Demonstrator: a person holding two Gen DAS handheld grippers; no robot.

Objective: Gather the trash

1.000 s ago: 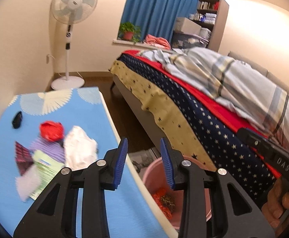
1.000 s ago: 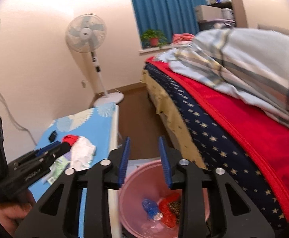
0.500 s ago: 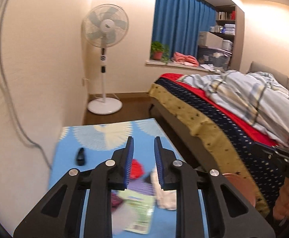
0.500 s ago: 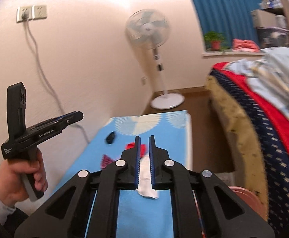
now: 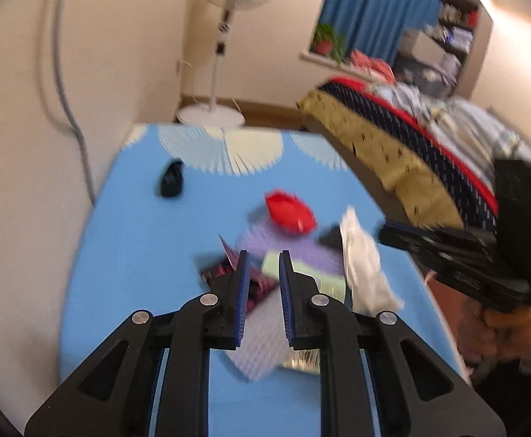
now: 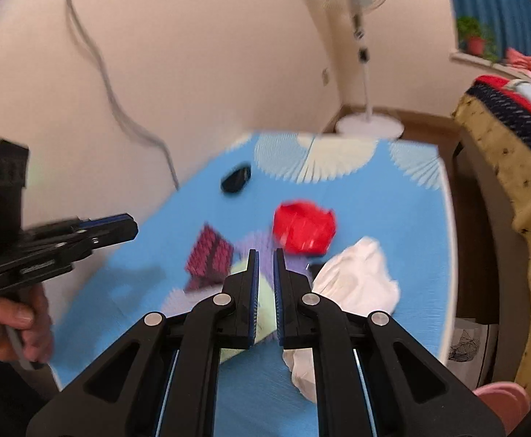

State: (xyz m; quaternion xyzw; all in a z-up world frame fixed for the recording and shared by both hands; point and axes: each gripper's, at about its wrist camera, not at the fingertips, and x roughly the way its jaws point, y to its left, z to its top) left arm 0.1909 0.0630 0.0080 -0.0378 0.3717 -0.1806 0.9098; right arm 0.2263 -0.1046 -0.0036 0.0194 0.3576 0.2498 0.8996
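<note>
On the blue counter [image 6: 127, 284], mid-frame, the trash lies clustered: a crumpled red wrapper [image 6: 303, 227], a white tissue wad [image 6: 356, 284], a dark-red patterned packet [image 6: 209, 256] and a pale-green pouch [image 5: 298, 271]. The left tool [image 5: 262, 260] has just been narrowing, empty; the right tool [image 6: 264, 258] is nearly pressed together, pinching nothing.

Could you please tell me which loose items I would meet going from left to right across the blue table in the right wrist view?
Black object → dark red patterned wrapper → red crumpled wrapper → white crumpled tissue. The purple and pale green pieces sit behind the right gripper, so I left them out.
</note>
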